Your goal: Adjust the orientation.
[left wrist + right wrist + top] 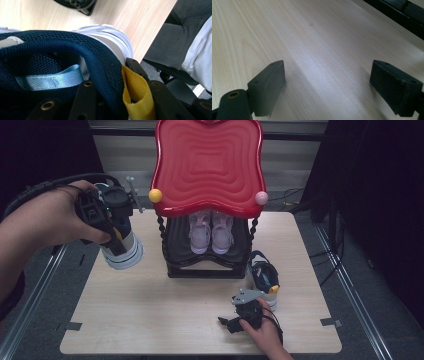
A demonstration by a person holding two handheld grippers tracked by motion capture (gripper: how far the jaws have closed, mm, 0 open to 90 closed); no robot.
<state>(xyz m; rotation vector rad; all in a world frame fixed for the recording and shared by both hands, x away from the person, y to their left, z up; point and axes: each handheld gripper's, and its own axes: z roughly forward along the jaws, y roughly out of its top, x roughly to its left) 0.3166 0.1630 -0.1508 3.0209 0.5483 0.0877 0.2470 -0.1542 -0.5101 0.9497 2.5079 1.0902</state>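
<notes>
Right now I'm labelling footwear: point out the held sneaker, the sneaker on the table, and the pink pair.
held sneaker (125, 254), high view, white sole
sneaker on the table (263, 276), high view, navy upper
pink pair (211, 231), high view, between both shoes

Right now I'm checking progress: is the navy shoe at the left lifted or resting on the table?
Lifted. The left hand-held gripper clamps the navy shoe by its heel collar, sole hanging beyond the table edge.
</notes>
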